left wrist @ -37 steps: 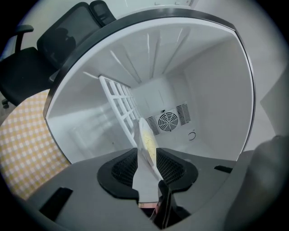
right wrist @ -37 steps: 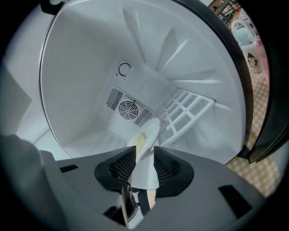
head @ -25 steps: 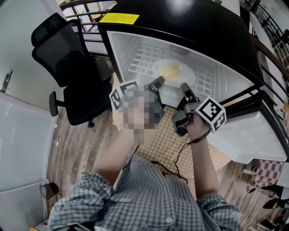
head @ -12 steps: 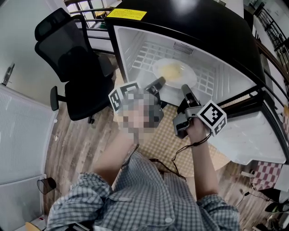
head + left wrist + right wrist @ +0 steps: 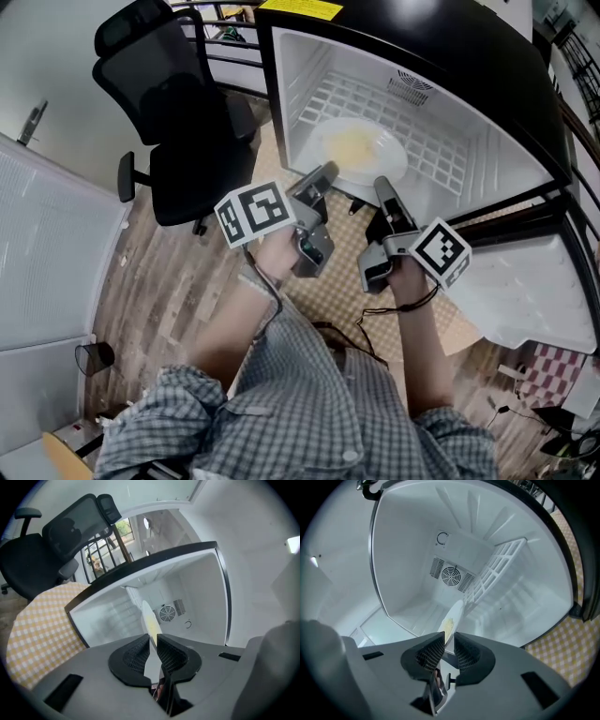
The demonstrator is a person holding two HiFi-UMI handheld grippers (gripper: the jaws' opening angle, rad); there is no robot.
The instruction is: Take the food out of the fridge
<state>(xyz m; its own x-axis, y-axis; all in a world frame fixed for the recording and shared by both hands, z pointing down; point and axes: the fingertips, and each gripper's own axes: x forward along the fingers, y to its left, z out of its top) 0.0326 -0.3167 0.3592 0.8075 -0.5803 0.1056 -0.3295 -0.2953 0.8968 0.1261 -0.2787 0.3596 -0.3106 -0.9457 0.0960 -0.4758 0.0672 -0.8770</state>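
A white plate [image 5: 361, 148] with yellow food lies on the wire shelf [image 5: 441, 159] of the open fridge [image 5: 298, 75], near the shelf's front. My left gripper [image 5: 326, 173] reaches in from the left, shut on the plate's near rim. In the left gripper view the plate [image 5: 151, 620] runs edge-on between the pads of that gripper [image 5: 153, 641]. My right gripper [image 5: 382, 185] holds the rim a little to the right. In the right gripper view the plate [image 5: 451, 619] enters the narrow gap of the right gripper [image 5: 450, 641].
The fridge door [image 5: 525, 281] stands open at the right. A black office chair [image 5: 183, 122] is close to the fridge's left side. Yellow checked matting [image 5: 337, 281] covers the floor under my hands. A white cabinet [image 5: 47, 244] is at far left.
Both grippers have drawn back from the fridge's rear wall, and the plate has come with them toward the shelf's front. The head view has shifted left.
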